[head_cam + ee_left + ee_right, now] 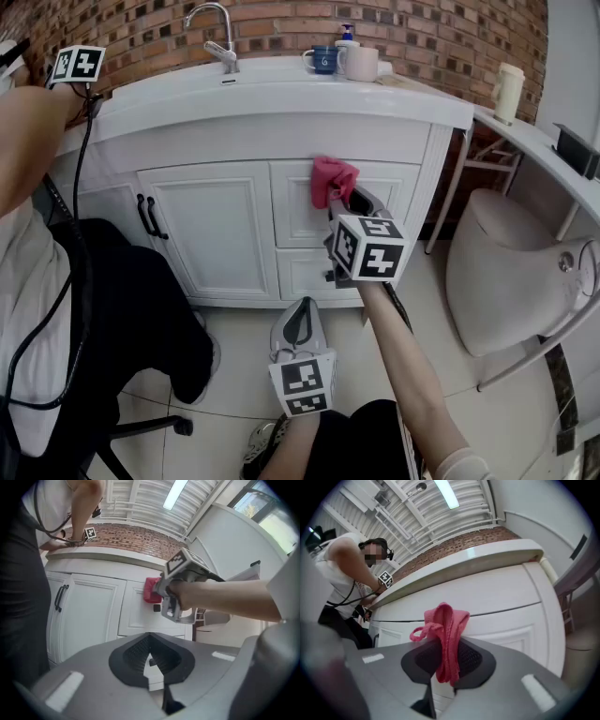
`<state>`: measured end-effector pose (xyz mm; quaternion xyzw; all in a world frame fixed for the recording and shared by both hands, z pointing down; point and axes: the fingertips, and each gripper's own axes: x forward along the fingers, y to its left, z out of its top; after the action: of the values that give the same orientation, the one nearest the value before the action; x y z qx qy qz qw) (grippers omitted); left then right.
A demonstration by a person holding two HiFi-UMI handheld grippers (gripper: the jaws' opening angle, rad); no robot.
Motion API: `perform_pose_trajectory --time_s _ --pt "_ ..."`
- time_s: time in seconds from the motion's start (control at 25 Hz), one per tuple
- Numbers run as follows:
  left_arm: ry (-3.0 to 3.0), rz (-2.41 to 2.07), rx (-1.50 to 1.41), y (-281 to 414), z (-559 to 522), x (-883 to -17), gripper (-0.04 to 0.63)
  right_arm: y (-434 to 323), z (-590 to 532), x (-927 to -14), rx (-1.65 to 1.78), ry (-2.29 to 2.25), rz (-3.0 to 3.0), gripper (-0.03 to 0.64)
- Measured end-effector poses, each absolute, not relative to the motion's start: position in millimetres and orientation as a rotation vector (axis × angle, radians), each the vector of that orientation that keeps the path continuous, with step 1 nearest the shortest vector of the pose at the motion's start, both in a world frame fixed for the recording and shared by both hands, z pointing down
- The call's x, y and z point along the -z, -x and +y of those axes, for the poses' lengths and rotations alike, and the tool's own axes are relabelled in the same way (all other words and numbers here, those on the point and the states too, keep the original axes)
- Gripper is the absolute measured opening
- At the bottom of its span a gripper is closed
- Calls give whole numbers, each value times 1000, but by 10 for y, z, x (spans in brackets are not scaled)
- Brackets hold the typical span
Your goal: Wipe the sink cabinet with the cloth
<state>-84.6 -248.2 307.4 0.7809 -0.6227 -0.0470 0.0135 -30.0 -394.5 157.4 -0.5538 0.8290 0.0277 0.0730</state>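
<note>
The white sink cabinet (225, 234) fills the head view. A pink cloth (333, 178) is pressed against its top drawer front, pinched in my right gripper (341, 199). In the right gripper view the cloth (446, 630) hangs bunched between the shut jaws of the right gripper (447, 663), close to the cabinet (497, 602). My left gripper (298, 321) hovers lower, over the floor in front of the cabinet base, shut with nothing in it. From the left gripper view (150, 660) I look up at the cloth (151, 590) and the hand holding the right gripper.
Another person (37, 141) leans on the counter at the left, with a marker cube (77, 64) and a black chair (141, 422) below. A faucet (217, 33) and mugs (323, 58) stand on top. A toilet (516, 272) stands to the right.
</note>
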Motion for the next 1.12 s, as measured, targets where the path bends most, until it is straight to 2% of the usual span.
perform_pose_trajectory --time_s 0.28,0.44,0.56,0.68,0.84,0.96,1.12 --pt "-2471 -1931 116 695 -2493 -3032 14 -1361 -3989 -1662 -12 1966 2233 61" --pt "-2491 -1949 91 673 -2505 -3020 14 -1869 -3909 -1725 34 2080 2122 60" --pt "-2483 -1925 129 697 -2540 -3022 14 -1362 -3722 -1641 -37 1936 2205 60" --pt "-2468 -1906 115 713 -2559 -3097 14 -225 -3631 -1719 -62 1647 2441 60" --pt "-2433 -1937 60 764 -2539 -3171 8 1089 -3625 -2122 -302 1454 2789 61" --pt "-2393 -1943 138 861 -2513 -3149 14 1381 -3719 -2363 -276 1451 2867 61" --pt "-2436 -1916 133 814 -2546 -3151 14 1045 -3881 -2469 -160 1617 2759 61"
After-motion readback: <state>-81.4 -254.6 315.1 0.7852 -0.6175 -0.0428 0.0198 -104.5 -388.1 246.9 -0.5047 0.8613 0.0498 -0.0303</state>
